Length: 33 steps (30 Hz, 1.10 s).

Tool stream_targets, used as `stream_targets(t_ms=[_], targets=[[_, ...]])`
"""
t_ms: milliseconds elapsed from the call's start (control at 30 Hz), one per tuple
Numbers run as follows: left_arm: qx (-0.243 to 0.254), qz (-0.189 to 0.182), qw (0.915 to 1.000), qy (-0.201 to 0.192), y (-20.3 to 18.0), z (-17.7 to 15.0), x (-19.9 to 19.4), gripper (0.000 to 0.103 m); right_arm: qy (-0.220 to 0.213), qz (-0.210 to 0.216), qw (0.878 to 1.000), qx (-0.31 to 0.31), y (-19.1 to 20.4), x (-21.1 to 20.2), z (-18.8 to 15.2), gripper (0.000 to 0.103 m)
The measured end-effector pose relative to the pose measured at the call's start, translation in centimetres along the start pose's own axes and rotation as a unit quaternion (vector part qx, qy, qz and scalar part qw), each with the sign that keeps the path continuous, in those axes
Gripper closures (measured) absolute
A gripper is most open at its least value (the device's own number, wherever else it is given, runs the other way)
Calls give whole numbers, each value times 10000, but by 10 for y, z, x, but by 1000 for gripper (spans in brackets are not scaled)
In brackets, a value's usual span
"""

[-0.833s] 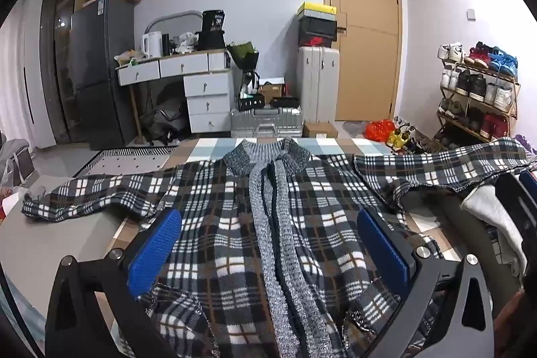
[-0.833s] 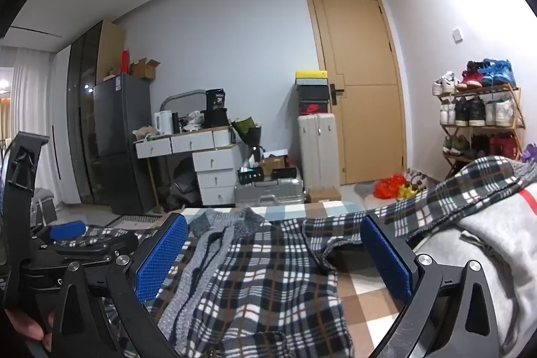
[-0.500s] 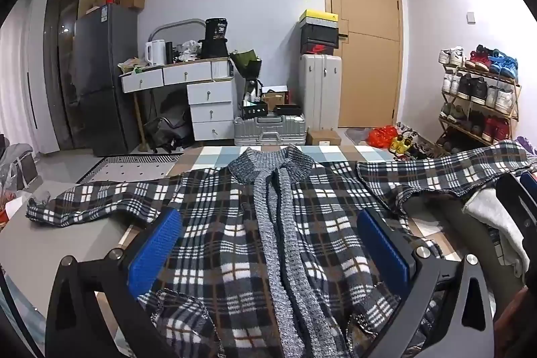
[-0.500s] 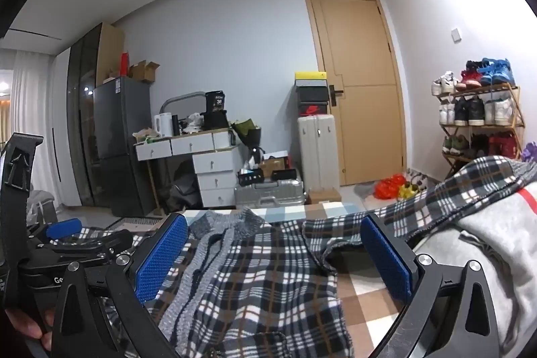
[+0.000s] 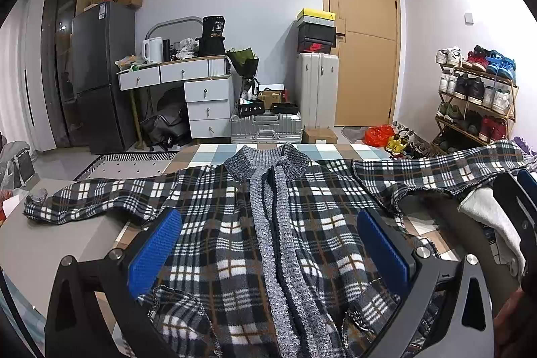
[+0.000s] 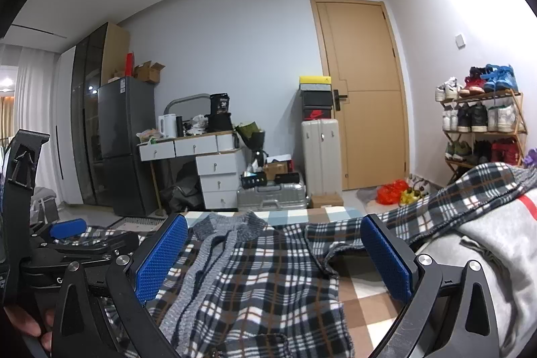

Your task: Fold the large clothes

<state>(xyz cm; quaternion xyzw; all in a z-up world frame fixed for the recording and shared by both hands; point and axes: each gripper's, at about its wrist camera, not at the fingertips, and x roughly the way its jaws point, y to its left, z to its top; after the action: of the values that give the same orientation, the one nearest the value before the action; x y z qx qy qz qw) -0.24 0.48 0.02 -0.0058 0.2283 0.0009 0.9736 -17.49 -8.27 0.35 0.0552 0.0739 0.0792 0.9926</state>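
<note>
A black, white and brown plaid cardigan (image 5: 218,223) with a grey knit collar and placket (image 5: 268,163) lies spread face up on a checked table cover (image 5: 208,153). Its left sleeve (image 5: 87,197) stretches out flat; its right sleeve (image 5: 436,170) runs up over a pile of clothes. My left gripper (image 5: 268,244) hovers open just above the cardigan's lower middle, with nothing between its blue pads. My right gripper (image 6: 272,254) stands open over the cardigan's right half (image 6: 261,277), near the armpit, empty. The left gripper (image 6: 67,237) shows at the left edge of the right wrist view.
A pile of grey and white clothes (image 6: 486,257) sits at the table's right side under the sleeve. Beyond the table stand a fridge (image 5: 97,76), a white drawer desk (image 5: 194,89), suitcases (image 5: 265,126), a door and a shoe rack (image 5: 476,96).
The left wrist view has tilted up slightly, so the cardigan sits lower in the frame. The right gripper has barely moved. Both stay open.
</note>
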Motion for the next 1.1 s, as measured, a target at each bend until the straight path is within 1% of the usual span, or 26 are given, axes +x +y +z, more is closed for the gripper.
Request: stream_targets(t_ms=[267, 733, 1100], targets=[[26, 22, 10000, -2, -2, -1, 1, 1, -13, 10, 10000, 15, -1, -1, 1, 0], [26, 6, 10000, -29, -2, -1, -2, 1, 34, -118, 9999, -10, 1, -2, 2, 0], [36, 13, 10000, -7, -3, -3, -1, 1, 60, -104, 9999, 16, 1, -2, 4, 0]])
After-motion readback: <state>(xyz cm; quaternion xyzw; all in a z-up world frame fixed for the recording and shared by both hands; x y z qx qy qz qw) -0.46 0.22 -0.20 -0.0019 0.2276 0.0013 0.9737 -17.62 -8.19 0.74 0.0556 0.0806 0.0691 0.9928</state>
